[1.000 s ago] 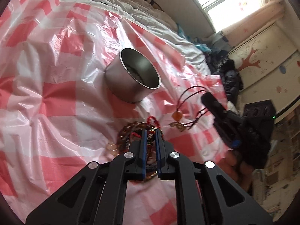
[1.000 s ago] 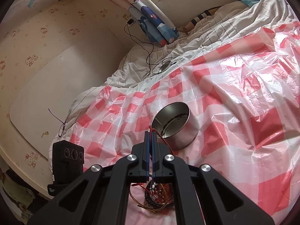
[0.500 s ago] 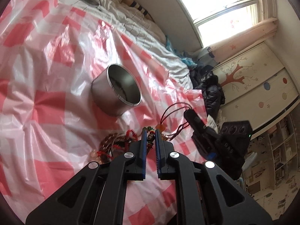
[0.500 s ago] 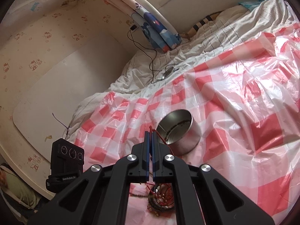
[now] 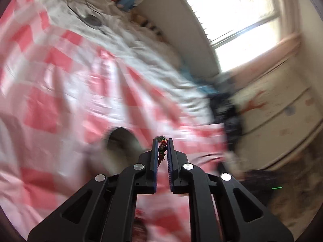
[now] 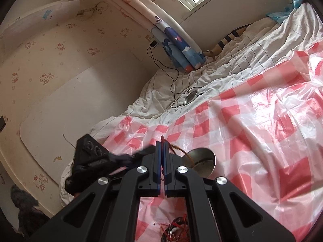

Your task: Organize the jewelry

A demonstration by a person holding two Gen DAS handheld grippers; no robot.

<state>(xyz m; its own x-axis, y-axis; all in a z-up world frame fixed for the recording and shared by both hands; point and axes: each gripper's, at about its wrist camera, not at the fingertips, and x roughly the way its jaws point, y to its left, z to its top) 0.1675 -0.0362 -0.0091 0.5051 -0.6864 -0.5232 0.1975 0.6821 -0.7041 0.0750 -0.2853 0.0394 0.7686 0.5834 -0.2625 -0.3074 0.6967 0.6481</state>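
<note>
My left gripper (image 5: 162, 141) is shut on a beaded bracelet (image 5: 162, 145), red and green beads between its fingers, held in the air above the round metal tin (image 5: 121, 141); this view is blurred. My right gripper (image 6: 161, 142) is shut on a red cord necklace (image 6: 178, 151) whose cord trails down to the metal tin (image 6: 203, 159). A pile of jewelry (image 6: 177, 230) lies on the checked plastic sheet (image 6: 252, 131) below my right gripper. The left gripper's body (image 6: 94, 157) shows at left in the right wrist view.
The red-and-white plastic sheet (image 5: 60, 100) covers a bed with a white quilt (image 6: 222, 70). A cable and round disc (image 6: 190, 96) lie on the quilt. A wall is at left, a window behind, a cabinet (image 5: 282, 111) at right.
Both grippers have risen from the sheet with their jewelry. The left one swung fast towards the tin, blurring its view. The jewelry pile stays below.
</note>
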